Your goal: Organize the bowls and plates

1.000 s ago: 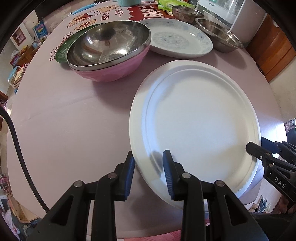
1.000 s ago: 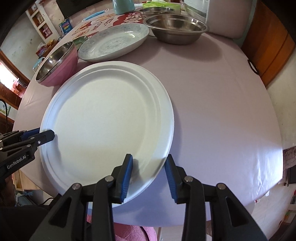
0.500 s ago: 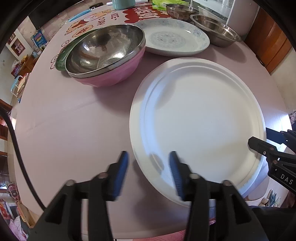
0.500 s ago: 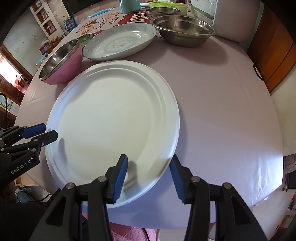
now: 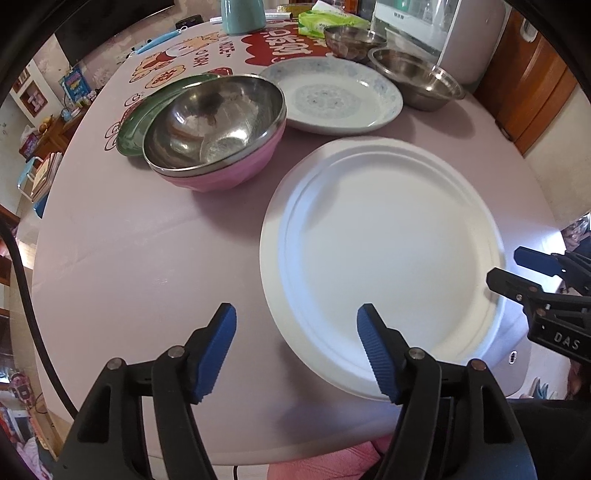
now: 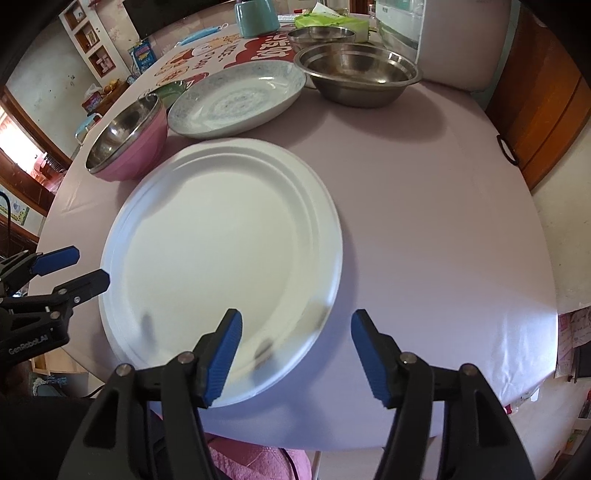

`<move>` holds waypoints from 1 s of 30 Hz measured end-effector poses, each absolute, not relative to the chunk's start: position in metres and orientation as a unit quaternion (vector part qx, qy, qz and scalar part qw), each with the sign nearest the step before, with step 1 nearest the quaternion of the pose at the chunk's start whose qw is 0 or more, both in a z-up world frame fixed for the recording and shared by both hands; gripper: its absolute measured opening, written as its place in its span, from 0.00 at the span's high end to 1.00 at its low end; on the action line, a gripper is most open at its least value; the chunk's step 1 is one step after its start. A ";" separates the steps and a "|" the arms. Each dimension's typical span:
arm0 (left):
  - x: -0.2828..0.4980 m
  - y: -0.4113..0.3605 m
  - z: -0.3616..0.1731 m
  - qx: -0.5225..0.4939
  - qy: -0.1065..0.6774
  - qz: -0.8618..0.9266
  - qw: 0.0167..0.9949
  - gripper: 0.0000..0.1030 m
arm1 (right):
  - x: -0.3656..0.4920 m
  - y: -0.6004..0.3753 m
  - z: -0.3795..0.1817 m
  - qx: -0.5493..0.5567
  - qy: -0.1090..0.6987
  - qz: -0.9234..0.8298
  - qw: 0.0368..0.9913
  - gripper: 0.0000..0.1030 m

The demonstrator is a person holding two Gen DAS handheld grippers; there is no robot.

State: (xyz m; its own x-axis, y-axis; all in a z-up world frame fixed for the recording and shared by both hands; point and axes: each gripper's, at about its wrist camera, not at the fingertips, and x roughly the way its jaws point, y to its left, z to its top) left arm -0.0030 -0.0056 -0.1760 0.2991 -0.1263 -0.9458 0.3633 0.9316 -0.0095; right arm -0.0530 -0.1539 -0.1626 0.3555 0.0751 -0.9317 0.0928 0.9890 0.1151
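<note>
A large white plate (image 5: 384, 258) lies flat near the table's front edge; it also shows in the right wrist view (image 6: 221, 254). My left gripper (image 5: 295, 325) is open at the plate's near left rim, holding nothing. My right gripper (image 6: 295, 332) is open at its near right rim, empty. Behind stand a steel bowl nested in a pink bowl (image 5: 214, 129), a green plate (image 5: 147, 118), a patterned white plate (image 5: 340, 99) and steel bowls (image 5: 417, 77).
The round table (image 5: 129, 266) has a lilac cloth. A teal cup (image 5: 242, 14), a green packet (image 5: 325, 18) and a white appliance (image 5: 424, 29) stand at the back. A wooden door (image 6: 546, 110) is at the right.
Both grippers have opened and let go of the white plate's rim. They have drawn back a little; the plate now rests on the table.
</note>
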 end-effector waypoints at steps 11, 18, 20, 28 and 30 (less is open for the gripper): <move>-0.002 0.009 -0.129 0.086 0.552 -0.169 0.812 0.28 | -0.047 -0.166 -0.140 0.088 0.537 0.004 0.839 0.40; 0.012 0.019 -0.090 0.087 0.528 -0.193 0.822 0.26 | -0.036 -0.172 -0.125 0.095 0.515 0.006 0.852 0.40; 0.018 0.019 -0.080 0.092 0.523 -0.198 0.824 0.25 | -0.032 -0.174 -0.122 0.099 0.508 0.004 0.856 0.40; 0.045 0.026 -0.044 0.109 0.493 -0.212 0.837 0.25 | -0.017 -0.179 -0.110 0.120 0.486 -0.005 0.865 0.40; 0.056 0.028 -0.037 0.112 0.490 -0.215 0.837 0.25 | -0.014 -0.179 -0.108 0.125 0.481 -0.008 0.868 0.40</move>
State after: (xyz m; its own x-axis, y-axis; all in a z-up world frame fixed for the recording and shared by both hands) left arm 0.0555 0.0276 -0.0375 0.4263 -0.2508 -0.8691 0.4705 0.8821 -0.0237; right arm -0.0143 -0.1791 -0.1075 0.5365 0.1058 -0.8373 0.1352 0.9685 0.2090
